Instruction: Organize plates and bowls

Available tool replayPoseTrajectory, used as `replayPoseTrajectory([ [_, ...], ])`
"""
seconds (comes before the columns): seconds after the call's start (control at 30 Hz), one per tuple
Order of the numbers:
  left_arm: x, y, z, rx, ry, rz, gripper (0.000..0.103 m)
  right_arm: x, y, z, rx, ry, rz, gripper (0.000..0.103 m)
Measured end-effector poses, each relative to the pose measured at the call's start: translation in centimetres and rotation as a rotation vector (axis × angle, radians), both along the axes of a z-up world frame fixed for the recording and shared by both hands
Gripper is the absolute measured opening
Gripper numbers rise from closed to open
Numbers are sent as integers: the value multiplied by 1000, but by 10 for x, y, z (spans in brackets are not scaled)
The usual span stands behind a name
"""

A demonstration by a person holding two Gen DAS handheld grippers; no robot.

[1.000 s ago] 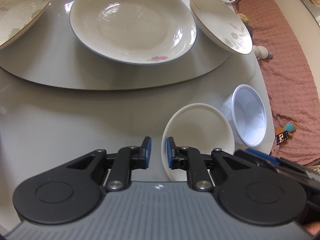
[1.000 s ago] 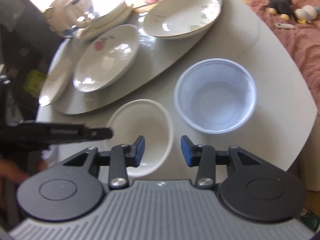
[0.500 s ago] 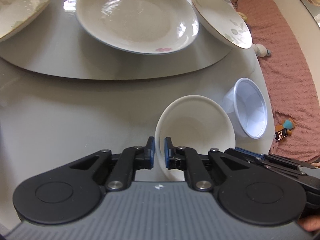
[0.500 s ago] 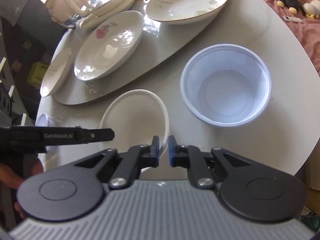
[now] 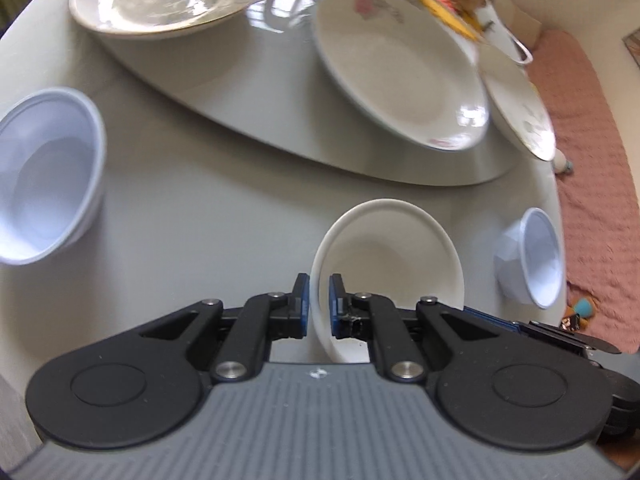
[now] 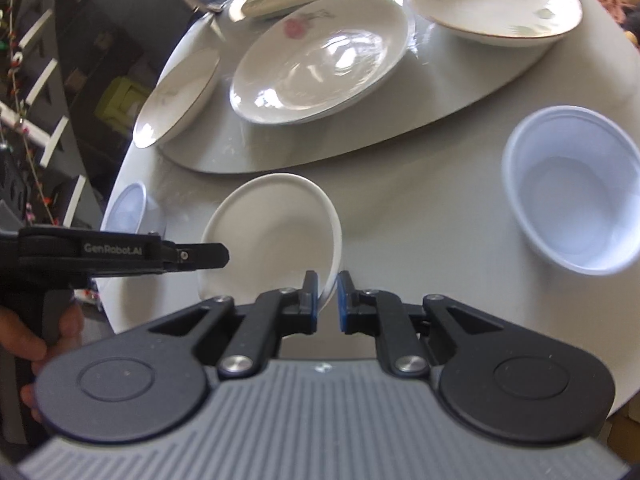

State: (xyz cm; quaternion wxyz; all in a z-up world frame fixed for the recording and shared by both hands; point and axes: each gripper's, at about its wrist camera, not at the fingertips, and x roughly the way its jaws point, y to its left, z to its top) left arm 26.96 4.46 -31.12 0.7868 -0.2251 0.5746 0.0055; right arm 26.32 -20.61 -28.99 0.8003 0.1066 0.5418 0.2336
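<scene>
White ceramic bowl (image 5: 390,256) is being gripped on opposite rim edges by both claws, left claw (image 5: 319,300) and right claw (image 6: 327,298) each nearly closed on it, apparently steadying it above the tabltop (image 5: 208,216), perhaps for nesting with a plastic bowl (image 6: 576,190)

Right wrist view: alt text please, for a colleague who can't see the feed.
The right gripper and the left gripper both clamp the rim of a white bowl above a grey table. A translucent plastic bowl sits to the right, with three plates on a turntable behind.
</scene>
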Motion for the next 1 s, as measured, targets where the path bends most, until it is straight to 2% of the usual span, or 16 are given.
replayPoseTrajectory([
  [0.23, -11, 21, -4, 9, 5, 38, 12, 6, 26, -5, -19, 15, 26, 13],
  [0.67, -18, 33, -4, 31, 6, 78, 13, 3, 36, -2, -42, 3, 85, 14],
  [0.7, -18, 34, -3, 32, 12, 85, 14, 2, 36, 0, -41, -4, 91, 14],
  [0.77, -19, 36, -2, 39, 26, 105, 24, 0, 37, 4, -50, -20, 103, 15],
  [0.83, -25, 40, 4, 56, 9, 114, 29, -4, 36, 9, -76, -39, 100, 28],
  [0.9, -29, 41, 10, 95, -11, 109, 30, -8, 33, 15, -82, -66, 93, 37],
  [1.0, -38, 45, 24, 142, -33, 108, 30, -14, 29, 25, -94, -117, 90, 39],
])
